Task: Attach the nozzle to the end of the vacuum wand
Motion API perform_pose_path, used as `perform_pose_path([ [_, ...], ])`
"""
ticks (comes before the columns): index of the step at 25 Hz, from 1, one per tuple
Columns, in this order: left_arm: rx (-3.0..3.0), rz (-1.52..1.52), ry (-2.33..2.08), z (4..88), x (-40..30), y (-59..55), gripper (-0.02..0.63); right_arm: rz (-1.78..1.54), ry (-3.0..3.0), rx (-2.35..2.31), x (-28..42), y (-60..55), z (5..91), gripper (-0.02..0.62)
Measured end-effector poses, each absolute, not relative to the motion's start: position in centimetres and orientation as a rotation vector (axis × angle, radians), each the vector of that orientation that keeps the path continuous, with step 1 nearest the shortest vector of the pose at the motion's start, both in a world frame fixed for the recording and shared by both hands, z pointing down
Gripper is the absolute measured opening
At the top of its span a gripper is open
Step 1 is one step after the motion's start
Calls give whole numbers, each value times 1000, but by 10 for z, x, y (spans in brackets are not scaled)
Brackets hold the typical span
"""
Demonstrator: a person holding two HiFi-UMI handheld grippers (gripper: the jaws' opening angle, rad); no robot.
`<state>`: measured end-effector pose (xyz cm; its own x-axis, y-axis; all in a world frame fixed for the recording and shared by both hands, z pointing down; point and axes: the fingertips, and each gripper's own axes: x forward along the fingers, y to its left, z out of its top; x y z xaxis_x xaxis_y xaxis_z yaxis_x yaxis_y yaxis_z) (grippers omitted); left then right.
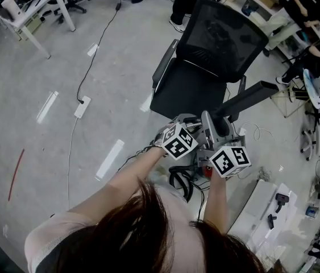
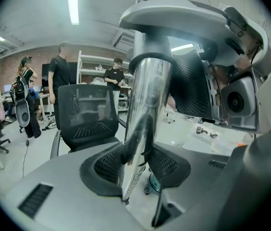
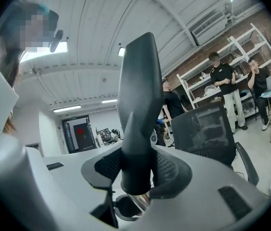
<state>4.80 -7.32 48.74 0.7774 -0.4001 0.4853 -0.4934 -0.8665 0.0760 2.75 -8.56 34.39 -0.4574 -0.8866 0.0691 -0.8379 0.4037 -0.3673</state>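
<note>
In the left gripper view, the shiny metal vacuum wand (image 2: 147, 95) runs up between the jaws of my left gripper (image 2: 137, 165), which is shut on it. My right gripper (image 3: 137, 170) is shut on the black tapered nozzle (image 3: 140, 100). A silver tube end (image 3: 142, 201) shows just under the nozzle's collar. In the head view, both grippers are held close together in front of me, and the nozzle (image 1: 245, 98) points up and to the right. The right gripper's body (image 2: 241, 95) looms beside the wand's top.
A black mesh office chair (image 1: 205, 67) stands directly ahead. A cable and power strip (image 1: 82, 106) lie on the floor at the left. A white table (image 1: 29, 10) is far left. White panels with small tools (image 1: 273, 209) lie at the right. People (image 3: 224, 85) stand by shelves.
</note>
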Motion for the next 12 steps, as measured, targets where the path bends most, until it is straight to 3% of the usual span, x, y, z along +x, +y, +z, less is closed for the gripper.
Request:
perform_pose_path([
  [12,2777,688,-705,488,51,-71,158,-368,2495,-1718,30,-79,343,183],
])
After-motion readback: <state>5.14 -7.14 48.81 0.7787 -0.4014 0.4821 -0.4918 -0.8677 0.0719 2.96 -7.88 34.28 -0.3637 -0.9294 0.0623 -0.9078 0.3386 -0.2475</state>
